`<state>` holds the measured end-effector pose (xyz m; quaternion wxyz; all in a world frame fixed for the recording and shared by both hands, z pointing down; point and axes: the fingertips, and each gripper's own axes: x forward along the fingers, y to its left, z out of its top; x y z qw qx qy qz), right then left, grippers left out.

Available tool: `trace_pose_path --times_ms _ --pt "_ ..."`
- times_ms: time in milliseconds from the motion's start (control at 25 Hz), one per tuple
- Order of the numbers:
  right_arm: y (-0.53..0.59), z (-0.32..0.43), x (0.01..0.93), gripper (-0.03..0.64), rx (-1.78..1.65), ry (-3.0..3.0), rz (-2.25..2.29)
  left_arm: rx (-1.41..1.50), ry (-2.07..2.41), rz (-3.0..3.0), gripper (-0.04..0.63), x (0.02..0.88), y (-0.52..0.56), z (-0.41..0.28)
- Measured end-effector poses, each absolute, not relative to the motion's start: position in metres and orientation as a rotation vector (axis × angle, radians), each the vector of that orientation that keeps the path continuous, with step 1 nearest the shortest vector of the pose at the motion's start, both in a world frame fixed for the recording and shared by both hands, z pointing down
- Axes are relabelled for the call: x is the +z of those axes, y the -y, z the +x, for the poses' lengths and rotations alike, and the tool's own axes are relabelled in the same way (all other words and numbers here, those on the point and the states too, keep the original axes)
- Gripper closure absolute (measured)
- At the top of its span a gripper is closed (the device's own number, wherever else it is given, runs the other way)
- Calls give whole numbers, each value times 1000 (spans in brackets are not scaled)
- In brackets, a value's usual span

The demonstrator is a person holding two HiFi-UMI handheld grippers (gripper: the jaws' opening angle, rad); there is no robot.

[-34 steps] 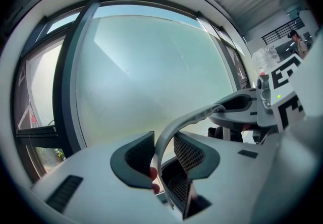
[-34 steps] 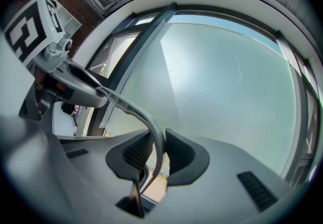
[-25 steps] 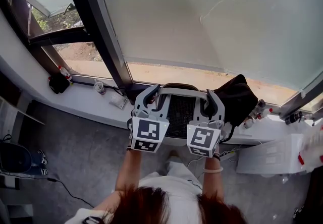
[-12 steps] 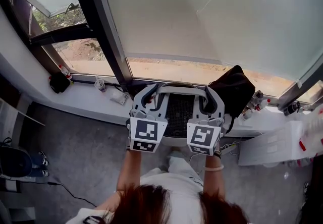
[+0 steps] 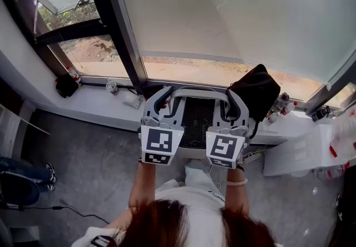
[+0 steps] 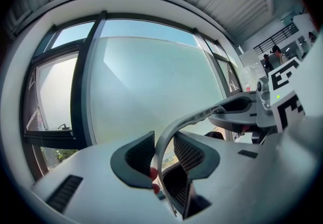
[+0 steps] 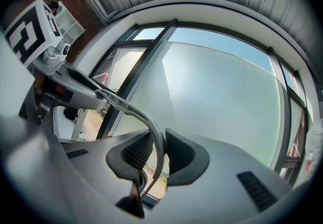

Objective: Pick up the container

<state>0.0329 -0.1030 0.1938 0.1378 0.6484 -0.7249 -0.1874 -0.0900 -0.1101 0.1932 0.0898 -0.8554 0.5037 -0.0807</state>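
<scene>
I have the container (image 5: 197, 120), a dark mesh basket with a pale grey rim, hanging between my two grippers in front of the window sill (image 5: 94, 104). The left gripper (image 5: 165, 102) has its jaws clenched on the left end of the curved grey handle (image 6: 194, 116). The bar runs straight between the ribbed pads. The right gripper (image 5: 232, 104) grasps the same handle at its right end, pads pressed on either side. Both grippers point level toward the window (image 5: 222, 18). A black bag (image 5: 257, 95) sits on the sill just right of the container.
</scene>
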Motion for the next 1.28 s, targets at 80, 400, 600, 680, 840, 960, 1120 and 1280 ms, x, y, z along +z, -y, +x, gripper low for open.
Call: trace_pose_path --times_ms 80,400,600,680,840,960,1120,1280 --pt "98 32 192 528 -540 2096 1881 -235 -1496 -2539 466 191 105 -92" --pt "83 27 185 528 -556 2107 1891 -211 -1495 -2534 466 184 90 -96" --pt "81 29 181 528 -558 2113 1901 -201 -1494 -2530 465 179 89 -94" --pt "82 31 178 528 -557 2123 1898 -200 -1496 -2525 466 177 90 -91" --pt "88 38 173 528 -563 2143 1879 -203 -1505 -2512 465 170 96 -83" --pt "94 45 170 528 -559 2153 1871 -206 -1516 -2501 466 167 102 -76" --pt "102 59 167 529 -573 2172 1852 -207 -1532 -2491 465 163 108 -63" --pt "114 68 166 530 -582 2178 1840 -209 -1550 -2489 466 163 118 -54"
